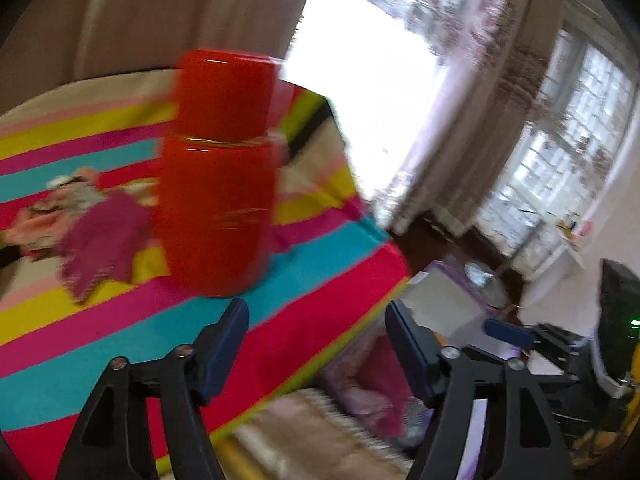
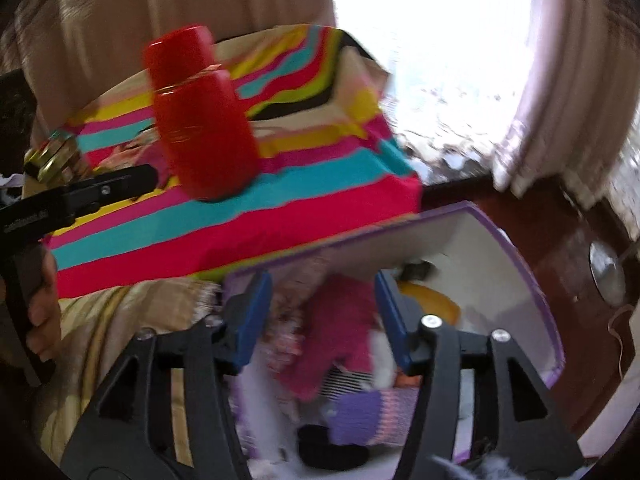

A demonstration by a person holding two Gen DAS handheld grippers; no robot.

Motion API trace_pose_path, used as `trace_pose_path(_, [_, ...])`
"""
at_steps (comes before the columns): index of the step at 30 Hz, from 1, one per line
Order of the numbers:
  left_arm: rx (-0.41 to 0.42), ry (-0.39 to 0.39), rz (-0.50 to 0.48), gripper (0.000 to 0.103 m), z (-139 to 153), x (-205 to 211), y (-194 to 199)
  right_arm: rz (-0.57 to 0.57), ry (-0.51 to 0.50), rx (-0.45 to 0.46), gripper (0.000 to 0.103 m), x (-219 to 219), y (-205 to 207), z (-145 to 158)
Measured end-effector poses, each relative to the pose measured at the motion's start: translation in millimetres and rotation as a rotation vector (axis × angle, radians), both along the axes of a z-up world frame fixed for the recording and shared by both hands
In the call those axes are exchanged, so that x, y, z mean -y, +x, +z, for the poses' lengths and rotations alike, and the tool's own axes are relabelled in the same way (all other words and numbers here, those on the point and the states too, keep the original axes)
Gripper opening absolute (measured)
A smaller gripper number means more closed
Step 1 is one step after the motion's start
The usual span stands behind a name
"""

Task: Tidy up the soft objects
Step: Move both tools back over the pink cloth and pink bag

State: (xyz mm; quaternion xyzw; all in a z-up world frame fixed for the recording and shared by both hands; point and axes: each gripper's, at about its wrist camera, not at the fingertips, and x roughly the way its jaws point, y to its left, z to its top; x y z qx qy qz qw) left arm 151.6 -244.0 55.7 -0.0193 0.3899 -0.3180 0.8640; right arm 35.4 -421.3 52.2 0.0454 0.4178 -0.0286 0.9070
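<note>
Striped cloth (image 1: 100, 344) (red jar (image 1: 218, 176) on it), curtained window (image 1: 360, 92) behind

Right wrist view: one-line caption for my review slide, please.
Open right tool hovers above a purple-rimmed box of soft items, including a pink fuzzy piece, beside the striped cloth bearing a red container.

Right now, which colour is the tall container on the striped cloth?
Red container, best in the left wrist view.

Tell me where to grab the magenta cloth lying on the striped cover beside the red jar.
Pinch the magenta cloth at its bunched middle, probably from above: it lies flat and limp on the striped cover, with no rigid edge. Approach from the side away from the red jar.
</note>
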Motion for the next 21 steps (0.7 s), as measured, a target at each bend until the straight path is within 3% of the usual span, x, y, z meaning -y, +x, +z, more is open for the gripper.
trace_pose_path(7, [0.067, 0.003, 0.158, 0.073, -6, -80, 14, 0.105, -0.048, 0.024, 0.08, -76, 25, 13])
trace_pose_path(14, [0.087, 0.072, 0.329, 0.073, -8, -156, 34, 0.21, -0.123, 0.056, 0.081, -161, 61, 18])
trace_pose_path(21, [0.092, 0.057, 0.452, 0.073, -4, -218, 43, 0.161, 0.016, 0.016, 0.081, -207, 124, 8])
